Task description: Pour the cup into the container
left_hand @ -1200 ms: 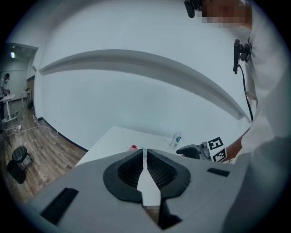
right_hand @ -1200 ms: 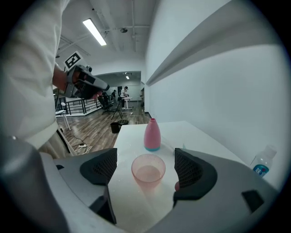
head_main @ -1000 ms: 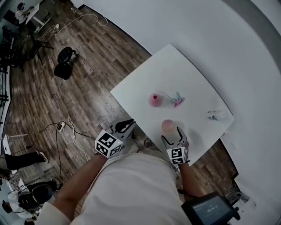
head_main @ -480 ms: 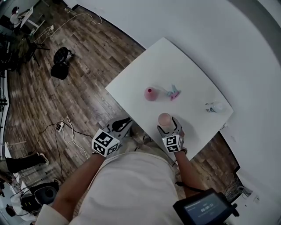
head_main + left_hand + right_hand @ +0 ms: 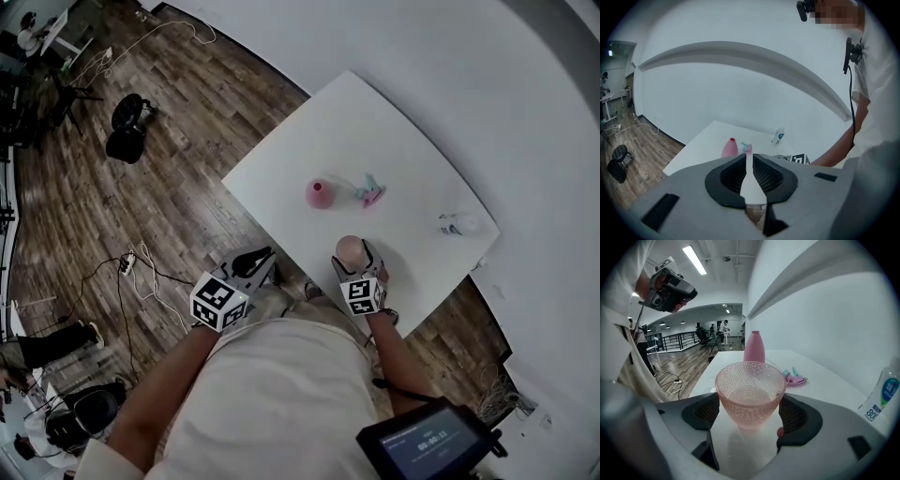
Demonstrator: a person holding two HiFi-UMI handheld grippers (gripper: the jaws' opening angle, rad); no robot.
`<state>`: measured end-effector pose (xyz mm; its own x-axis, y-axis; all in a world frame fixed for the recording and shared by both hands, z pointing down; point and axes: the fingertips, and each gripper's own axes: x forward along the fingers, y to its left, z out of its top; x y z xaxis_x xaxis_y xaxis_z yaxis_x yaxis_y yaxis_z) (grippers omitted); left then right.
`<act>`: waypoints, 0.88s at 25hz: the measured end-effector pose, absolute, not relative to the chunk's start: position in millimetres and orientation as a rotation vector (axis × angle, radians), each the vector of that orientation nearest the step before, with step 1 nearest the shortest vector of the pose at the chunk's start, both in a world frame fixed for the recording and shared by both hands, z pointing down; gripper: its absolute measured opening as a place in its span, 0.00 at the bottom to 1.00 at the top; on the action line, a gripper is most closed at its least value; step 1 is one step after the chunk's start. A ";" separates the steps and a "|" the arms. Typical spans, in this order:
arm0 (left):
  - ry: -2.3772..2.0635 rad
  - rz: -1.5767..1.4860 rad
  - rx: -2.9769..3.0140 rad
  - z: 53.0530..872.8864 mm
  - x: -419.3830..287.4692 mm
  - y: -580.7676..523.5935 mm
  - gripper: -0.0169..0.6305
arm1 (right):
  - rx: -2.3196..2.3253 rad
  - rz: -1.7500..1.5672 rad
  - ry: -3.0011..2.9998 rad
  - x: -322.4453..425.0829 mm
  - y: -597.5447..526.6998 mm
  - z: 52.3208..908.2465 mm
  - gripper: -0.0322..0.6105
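Cup (image 5: 749, 385) sits upright near the table (image 5: 394, 141) edge, and the right gripper (image 5: 749, 404) looks clamped on it, though contact's tough to confirm. Pink bottle (image 5: 319, 193), probably the container, waits farther back. Left gripper (image 5: 749, 161) is pinched closed and empty, parked off-table, out of the way.
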<state>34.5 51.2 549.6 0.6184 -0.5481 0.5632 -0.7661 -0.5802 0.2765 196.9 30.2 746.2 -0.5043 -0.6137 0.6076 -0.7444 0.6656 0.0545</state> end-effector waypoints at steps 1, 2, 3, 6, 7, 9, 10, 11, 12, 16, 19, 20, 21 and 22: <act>-1.037 0.582 2.340 550.1 32.8 50.3 0.08 | 1.053 0.282 -2.280 196.7 28.6 746.6 0.66; -1.040 0.582 2.337 550.5 31.1 49.4 0.08 | 1.056 0.282 -2.280 196.1 27.4 746.9 0.66; -1.043 0.581 2.333 550.8 29.6 48.5 0.08 | 1.058 0.283 -2.282 195.2 26.4 747.0 0.66; -1.048 0.580 2.327 551.1 25.2 45.8 0.08 | 1.060 0.279 -2.285 191.3 23.5 746.1 0.66; -1.049 0.580 2.327 551.0 24.2 44.6 0.08 | 1.061 0.276 -2.285 189.9 22.2 745.7 0.66; -1.048 0.582 2.327 551.8 23.7 41.5 0.08 | 1.062 0.276 -2.285 188.3 19.2 746.3 0.66; -1.047 0.583 2.327 552.9 24.1 39.8 0.08 | 1.062 0.277 -2.285 188.0 17.8 747.1 0.66; -1.046 0.584 2.327 554.2 24.6 38.1 0.08 | 1.062 0.279 -2.286 188.0 16.7 748.0 0.66; -1.045 0.586 2.326 555.2 25.1 36.4 0.08 | 1.063 0.280 -2.286 188.1 16.0 748.7 0.66; -1.042 0.594 2.324 555.1 24.1 31.6 0.08 | 1.065 0.286 -2.282 188.8 14.9 747.9 0.65; -1.039 0.596 2.322 554.4 20.1 28.5 0.08 | 1.065 0.292 -2.269 187.3 13.2 746.8 0.65; -1.039 0.598 2.320 554.7 18.9 27.9 0.08 | 1.066 0.296 -2.264 186.5 12.5 746.5 0.65; -1.037 0.600 2.319 555.2 18.1 27.5 0.08 | 1.069 0.301 -2.260 185.9 11.8 745.9 0.65; -1.035 0.601 2.318 555.9 18.0 26.9 0.08 | 1.072 0.306 -2.257 185.5 10.8 745.2 0.65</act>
<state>18.0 26.9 555.9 0.6081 -0.5393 0.5826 -0.7732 -0.5686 0.2808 185.5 10.8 745.2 -0.4829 -0.6207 0.6177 -0.7627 0.6447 0.0516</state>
